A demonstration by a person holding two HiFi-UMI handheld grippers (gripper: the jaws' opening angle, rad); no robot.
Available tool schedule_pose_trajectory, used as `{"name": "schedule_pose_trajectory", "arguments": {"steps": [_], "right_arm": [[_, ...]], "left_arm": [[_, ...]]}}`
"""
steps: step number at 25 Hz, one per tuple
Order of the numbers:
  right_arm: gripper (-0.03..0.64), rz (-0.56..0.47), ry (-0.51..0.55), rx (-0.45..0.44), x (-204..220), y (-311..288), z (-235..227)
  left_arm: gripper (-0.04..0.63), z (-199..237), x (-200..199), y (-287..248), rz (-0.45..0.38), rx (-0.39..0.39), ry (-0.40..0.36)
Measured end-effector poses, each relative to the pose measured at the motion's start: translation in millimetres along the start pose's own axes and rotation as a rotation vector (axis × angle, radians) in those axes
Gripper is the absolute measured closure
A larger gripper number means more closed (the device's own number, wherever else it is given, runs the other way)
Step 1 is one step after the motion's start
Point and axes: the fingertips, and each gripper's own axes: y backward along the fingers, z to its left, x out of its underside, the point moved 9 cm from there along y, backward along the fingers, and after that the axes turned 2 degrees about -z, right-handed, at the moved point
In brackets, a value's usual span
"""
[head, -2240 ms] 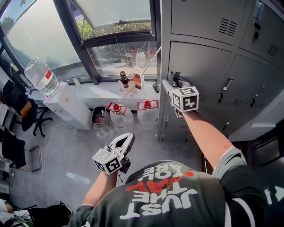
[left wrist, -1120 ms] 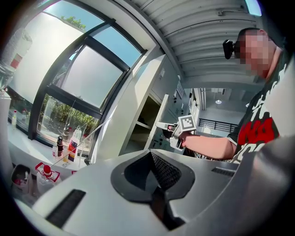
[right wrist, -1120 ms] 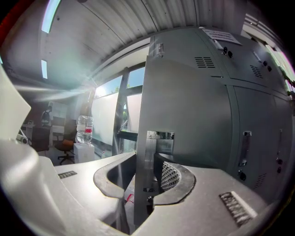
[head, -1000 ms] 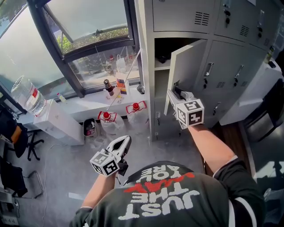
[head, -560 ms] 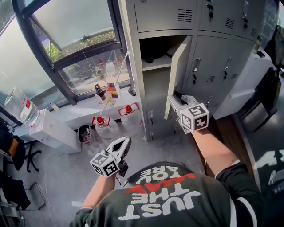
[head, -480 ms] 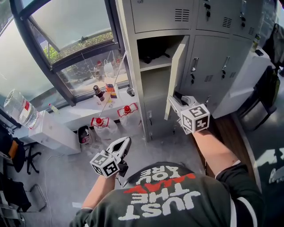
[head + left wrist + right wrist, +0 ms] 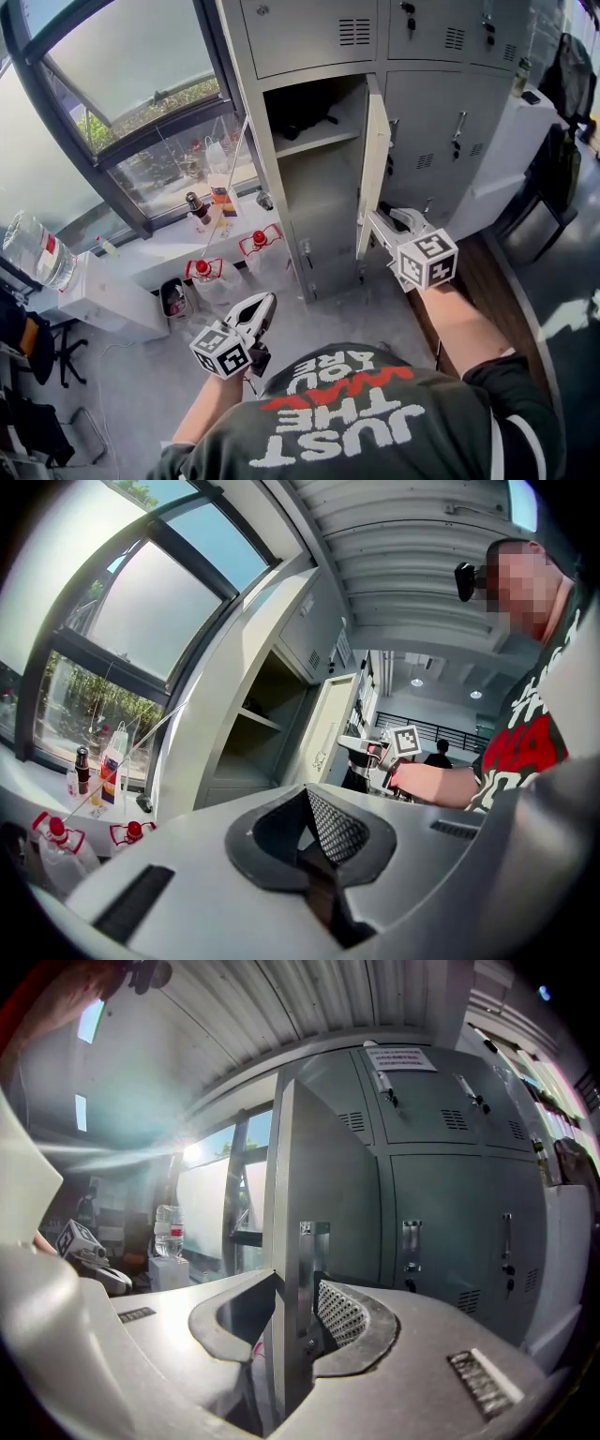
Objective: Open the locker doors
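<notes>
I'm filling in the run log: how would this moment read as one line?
right gripper: shut on door edge | door: open | left gripper: shut, empty, held low | other doors: closed

The locker door [image 7: 374, 159] and the lockers [image 7: 441, 103] beside it are plain pale grey with small dark vent slits. The left hand-held gripper [image 7: 266, 303] and the right hand-held gripper [image 7: 372, 218] are white, with black dot-textured pads [image 7: 345, 1314] and cubes of black-and-white square markers. The T-shirt [image 7: 356, 422] is dark grey with white and red lettering. The water jugs [image 7: 258, 246] have red caps. The window frame [image 7: 210, 47] is near black.
</notes>
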Motion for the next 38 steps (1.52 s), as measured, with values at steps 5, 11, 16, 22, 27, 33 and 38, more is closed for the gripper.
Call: {"name": "schedule_pose_trajectory", "arguments": {"steps": [5,11,16,22,27,33,38], "right_arm": [[0.477,-0.005,-0.028,0.038,5.7,20.9,-17.7],[0.479,-0.021,-0.053,0.091,10.3,45.7,-43.4],[0.491,-0.038,-0.066,0.145,14.2,61.8,-64.5],[0.523,-0.047,-0.06,0.206,16.8,75.6,-89.4],[0.542,-0.051,-0.068,0.259,18.3,81.8,-110.9],[0.557,-0.049,-0.091,0.323,19.4,84.2,-136.2],[0.557,-0.054,-0.087,0.344,19.6,84.7,-141.5]], "left_arm": [[0.588,-1.5,-0.4,-8.4,0.01,0.016,-0.001],[0.588,-1.7,-0.5,-19.1,0.019,0.034,0.0],[0.588,-1.7,1.1,-26.7,0.028,0.047,0.0],[0.588,-1.7,2.5,-31.8,0.032,0.054,0.004],[0.588,-0.2,2.6,-32.0,0.035,0.05,0.004],[0.588,0.6,2.3,-31.3,0.029,0.041,0.008],[0.588,0.6,2.6,-29.5,0.026,0.033,0.007]]}}
